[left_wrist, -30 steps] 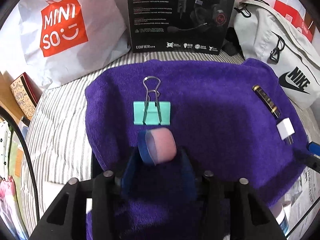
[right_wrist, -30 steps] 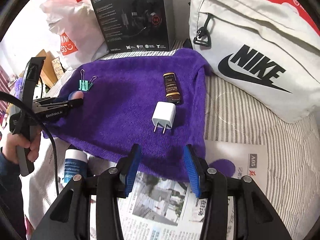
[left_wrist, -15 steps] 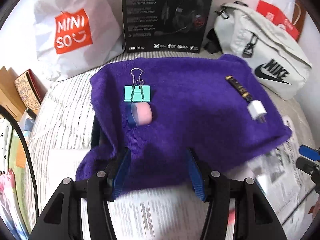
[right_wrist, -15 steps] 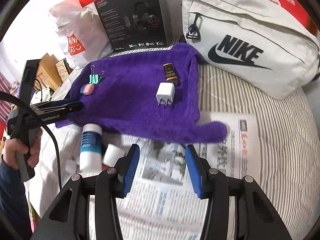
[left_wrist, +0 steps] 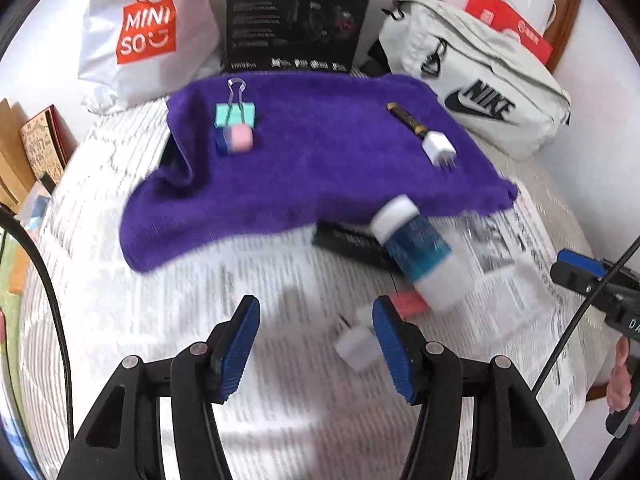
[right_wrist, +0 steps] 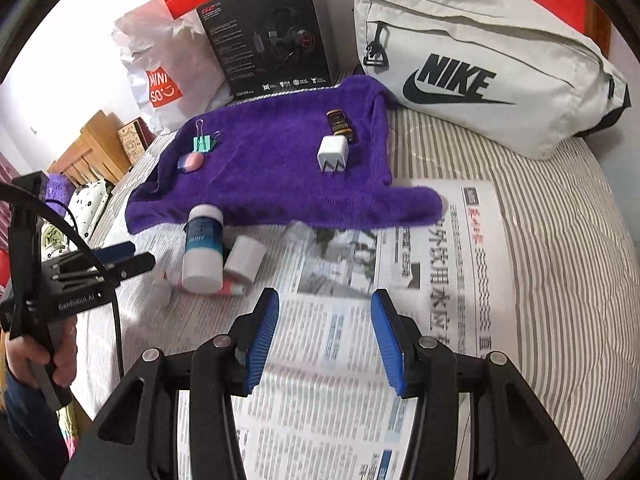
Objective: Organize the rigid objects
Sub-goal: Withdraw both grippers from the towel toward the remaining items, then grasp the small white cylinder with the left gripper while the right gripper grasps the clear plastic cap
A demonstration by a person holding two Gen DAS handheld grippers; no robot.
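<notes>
A purple towel (left_wrist: 320, 168) (right_wrist: 272, 168) holds a green binder clip (left_wrist: 235, 114) (right_wrist: 203, 143), a pink and blue eraser (left_wrist: 236, 141) (right_wrist: 189, 162), a dark tube (left_wrist: 406, 118) (right_wrist: 340, 122) and a white charger plug (left_wrist: 438, 148) (right_wrist: 333, 154). On the newspaper (right_wrist: 360, 320) lie a blue-labelled white bottle (left_wrist: 420, 254) (right_wrist: 202, 248), a small white block (left_wrist: 358, 346) (right_wrist: 245, 259) and a red stick (left_wrist: 410, 304) (right_wrist: 232, 289). My left gripper (left_wrist: 316, 336) is open and empty above the newspaper. My right gripper (right_wrist: 324, 328) is open and empty.
A Miniso bag (left_wrist: 148, 32), a black headset box (left_wrist: 300, 16) and a white Nike bag (right_wrist: 480, 72) stand behind the towel. A black flat item (left_wrist: 348, 240) lies under the bottle. Striped bedding (right_wrist: 560, 240) surrounds the newspaper.
My left gripper let go of the eraser beside the binder clip and pulled back over the newspaper. My right gripper also drew back from the towel.
</notes>
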